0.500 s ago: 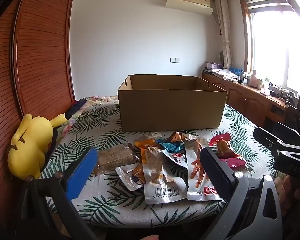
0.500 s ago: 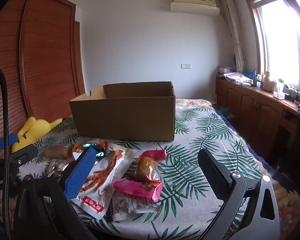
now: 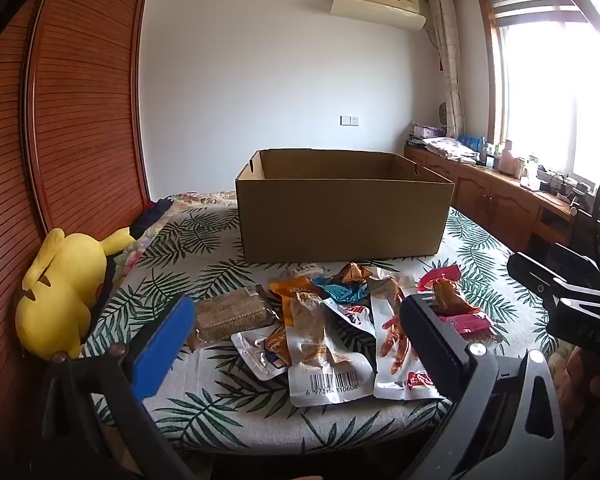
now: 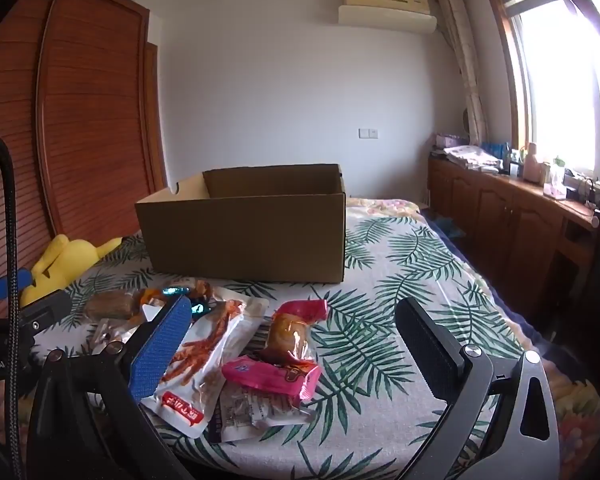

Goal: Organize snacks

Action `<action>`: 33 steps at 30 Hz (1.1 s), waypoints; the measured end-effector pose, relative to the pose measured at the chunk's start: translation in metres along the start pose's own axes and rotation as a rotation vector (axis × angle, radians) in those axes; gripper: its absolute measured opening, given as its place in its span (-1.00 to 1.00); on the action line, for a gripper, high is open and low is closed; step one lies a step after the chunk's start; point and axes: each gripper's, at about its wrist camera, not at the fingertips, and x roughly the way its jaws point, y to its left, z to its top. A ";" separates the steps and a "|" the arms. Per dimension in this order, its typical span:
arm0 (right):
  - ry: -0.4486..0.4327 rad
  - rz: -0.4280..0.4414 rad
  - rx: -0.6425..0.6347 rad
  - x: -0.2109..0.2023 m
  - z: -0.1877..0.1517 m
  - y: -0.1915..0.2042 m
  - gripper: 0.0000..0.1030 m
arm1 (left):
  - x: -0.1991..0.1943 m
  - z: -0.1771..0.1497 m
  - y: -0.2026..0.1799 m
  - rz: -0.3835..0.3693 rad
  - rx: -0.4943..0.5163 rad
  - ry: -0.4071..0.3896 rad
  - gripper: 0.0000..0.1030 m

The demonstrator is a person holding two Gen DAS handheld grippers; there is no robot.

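Both claws hang wide and empty low in their frames. The snack packets point(image 3: 332, 336) lie heaped at centre on the leaf-print bed point(image 4: 400, 280), just before the open cardboard box point(image 3: 342, 216). The right claw point(image 4: 296, 356) would best pinch the top pink packet point(image 4: 272, 376) by its edge, lifting clear of those beneath; the left claw point(image 3: 296, 344) suits the barcode packet point(image 3: 328, 376).

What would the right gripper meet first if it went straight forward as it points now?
Probably the pink snack packet, which lies between the open fingers of the right gripper and just ahead. Beyond it stands the box. Depth is uncertain in this fisheye view.
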 end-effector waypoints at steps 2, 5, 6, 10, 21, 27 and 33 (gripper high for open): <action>-0.004 -0.001 -0.002 -0.002 0.000 0.000 1.00 | 0.000 0.000 0.000 0.001 0.000 -0.001 1.00; -0.002 0.001 0.000 -0.002 0.000 -0.002 1.00 | 0.000 0.000 0.000 0.000 0.000 -0.001 1.00; -0.002 0.000 0.000 -0.003 0.000 -0.002 1.00 | 0.000 0.000 0.000 -0.001 0.000 -0.001 1.00; 0.001 0.002 0.003 -0.002 0.000 -0.002 1.00 | -0.001 -0.002 0.002 -0.001 0.000 -0.001 1.00; -0.002 -0.002 0.000 -0.002 0.000 -0.002 1.00 | -0.002 -0.001 0.003 -0.001 -0.001 0.000 1.00; -0.006 -0.003 0.002 -0.003 0.000 -0.003 1.00 | -0.003 -0.001 0.002 -0.001 -0.002 -0.001 1.00; -0.008 -0.004 -0.002 -0.004 0.001 -0.002 1.00 | -0.004 0.000 0.004 -0.002 0.000 -0.004 1.00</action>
